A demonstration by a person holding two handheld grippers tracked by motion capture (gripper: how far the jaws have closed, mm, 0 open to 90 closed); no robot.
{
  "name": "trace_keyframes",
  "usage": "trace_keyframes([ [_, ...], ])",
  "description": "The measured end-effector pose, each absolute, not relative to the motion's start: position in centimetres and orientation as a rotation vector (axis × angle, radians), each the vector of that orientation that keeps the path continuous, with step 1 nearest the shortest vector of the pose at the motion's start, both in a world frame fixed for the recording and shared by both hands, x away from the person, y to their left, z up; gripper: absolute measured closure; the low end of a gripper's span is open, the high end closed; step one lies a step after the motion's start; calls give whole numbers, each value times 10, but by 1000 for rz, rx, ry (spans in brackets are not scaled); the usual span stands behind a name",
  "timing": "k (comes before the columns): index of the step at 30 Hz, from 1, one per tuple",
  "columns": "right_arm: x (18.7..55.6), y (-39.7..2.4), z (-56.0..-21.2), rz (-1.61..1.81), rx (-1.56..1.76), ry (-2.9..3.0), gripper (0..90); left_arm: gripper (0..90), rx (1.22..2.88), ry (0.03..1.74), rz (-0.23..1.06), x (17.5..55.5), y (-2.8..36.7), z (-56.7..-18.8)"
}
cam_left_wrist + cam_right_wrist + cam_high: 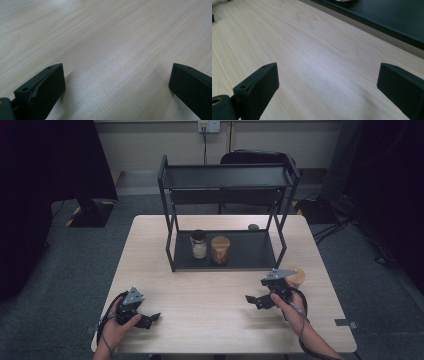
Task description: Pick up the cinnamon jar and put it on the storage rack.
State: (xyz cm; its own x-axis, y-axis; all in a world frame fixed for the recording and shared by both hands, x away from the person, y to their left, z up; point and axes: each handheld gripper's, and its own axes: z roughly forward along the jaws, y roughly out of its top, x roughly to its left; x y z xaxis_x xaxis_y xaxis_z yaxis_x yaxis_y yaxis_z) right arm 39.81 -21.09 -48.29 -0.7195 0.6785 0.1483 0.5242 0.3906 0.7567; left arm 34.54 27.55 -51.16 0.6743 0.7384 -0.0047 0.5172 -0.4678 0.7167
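On the pale wooden table [210,290] stands a black two-tier shelf rack [227,177]. Its bottom tray holds a black-lidded glass jar [199,243] and, right beside it, a wooden-lidded jar [220,250]. My left gripper [150,319] rests low near the table's front left corner, open, with bare wood between its jaws [117,77]. My right gripper [256,301] hovers at the front right, jaws pointing left, open with nothing between them [327,80]. A round wooden lid [296,276] lies just behind the right gripper.
A small dark object [253,226] lies on the table behind the rack's right side. The rack's black bottom tray edge [387,22] runs across the upper right of the right gripper view. A dark chair [255,157] stands behind the table.
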Motion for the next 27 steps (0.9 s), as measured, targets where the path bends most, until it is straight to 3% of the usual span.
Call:
trace_keyframes([
  [27,376,-242,-491,1235,1066,2471,29,1,2175,962,400,345,275,-512],
])
